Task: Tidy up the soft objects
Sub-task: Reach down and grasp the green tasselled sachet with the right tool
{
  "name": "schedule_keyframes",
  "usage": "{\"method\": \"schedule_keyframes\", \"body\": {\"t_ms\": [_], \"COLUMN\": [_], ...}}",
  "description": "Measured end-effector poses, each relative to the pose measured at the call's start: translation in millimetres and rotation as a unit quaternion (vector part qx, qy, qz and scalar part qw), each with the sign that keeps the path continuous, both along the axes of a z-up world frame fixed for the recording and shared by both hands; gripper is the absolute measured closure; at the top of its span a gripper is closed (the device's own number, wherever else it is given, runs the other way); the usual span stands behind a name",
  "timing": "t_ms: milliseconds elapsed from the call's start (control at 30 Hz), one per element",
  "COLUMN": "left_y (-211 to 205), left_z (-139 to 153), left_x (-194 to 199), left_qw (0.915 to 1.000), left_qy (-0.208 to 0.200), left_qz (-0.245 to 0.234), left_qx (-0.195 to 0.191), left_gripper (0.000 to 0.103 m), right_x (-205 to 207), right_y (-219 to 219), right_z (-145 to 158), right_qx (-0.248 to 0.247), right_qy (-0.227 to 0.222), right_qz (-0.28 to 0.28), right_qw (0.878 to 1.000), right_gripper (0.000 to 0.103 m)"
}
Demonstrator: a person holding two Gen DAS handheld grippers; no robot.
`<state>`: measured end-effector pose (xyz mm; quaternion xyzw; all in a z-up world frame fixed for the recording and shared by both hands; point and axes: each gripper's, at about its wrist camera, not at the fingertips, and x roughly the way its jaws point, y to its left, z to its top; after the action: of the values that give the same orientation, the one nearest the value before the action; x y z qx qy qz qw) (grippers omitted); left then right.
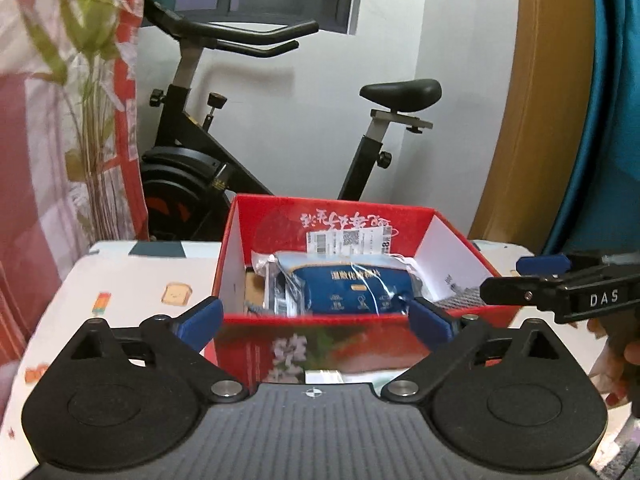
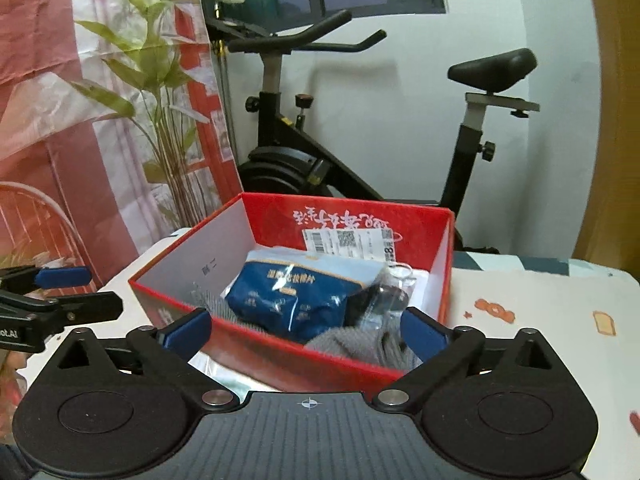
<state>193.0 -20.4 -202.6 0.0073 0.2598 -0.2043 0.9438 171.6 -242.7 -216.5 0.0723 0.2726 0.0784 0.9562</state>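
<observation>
A red open box (image 1: 316, 322) (image 2: 192, 300) stands on the table. Inside lie a blue plastic-wrapped soft pack (image 1: 352, 288) (image 2: 288, 300), a grey knitted cloth (image 2: 360, 344) at the front right, and a dark item in clear wrap (image 2: 384, 300). My left gripper (image 1: 316, 320) is open and empty, just in front of the box's near wall. My right gripper (image 2: 306, 330) is open and empty at the box's near right corner. Each gripper shows in the other's view: the right gripper (image 1: 520, 280), the left gripper (image 2: 80, 292).
The table has a white cloth with small cartoon prints (image 1: 120, 288) (image 2: 540, 320). An exercise bike (image 1: 224, 160) (image 2: 340, 168) stands behind the table. A plant (image 2: 160, 92) and a red-and-white curtain (image 1: 24, 160) are at the left. A flat packet lies under the box's front (image 1: 324, 376).
</observation>
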Motion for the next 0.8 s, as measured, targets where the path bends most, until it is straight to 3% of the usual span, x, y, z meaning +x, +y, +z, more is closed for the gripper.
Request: {"method": "schedule_keyframes", "body": {"t_ms": [133, 267, 400, 600, 667, 800], "left_y": [4.9, 14.1, 26.6, 30.1, 30.1, 30.8], "left_z": [-14.3, -34.6, -50.3, -67.8, -72.4, -76.9], "left_x": [-13.5, -26.0, -33.4, -42.2, -45.7, -51.9], "left_qw": [1.0000, 0.9994, 0.9981, 0.9967, 0.9960, 0.9954], "left_qy": [0.003, 0.010, 0.040, 0.062, 0.071, 0.081], "left_qz": [0.005, 0.029, 0.045, 0.053, 0.054, 0.051], "left_qx": [0.003, 0.018, -0.011, -0.001, -0.001, -0.005], "left_gripper": [0.000, 0.000, 0.000, 0.000, 0.000, 0.000], "right_x": [-24.2, -43.0, -57.2, -61.2, -59.6, -62.2], "right_y": [3.4, 7.3, 10.1, 5.5, 5.8, 9.2], "right_z": [-21.1, -57.3, -90.1, -118.0, -123.7, -128.5], "right_qx": [-0.002, -0.002, -0.020, -0.006, -0.003, -0.007], "right_qy": [-0.007, 0.029, 0.056, 0.081, 0.087, 0.090], "right_qz": [-0.015, -0.019, -0.028, -0.048, -0.047, -0.042], "right_qw": [1.000, 0.999, 0.998, 0.996, 0.995, 0.995], "right_gripper": [0.001, 0.001, 0.009, 0.015, 0.020, 0.040]}}
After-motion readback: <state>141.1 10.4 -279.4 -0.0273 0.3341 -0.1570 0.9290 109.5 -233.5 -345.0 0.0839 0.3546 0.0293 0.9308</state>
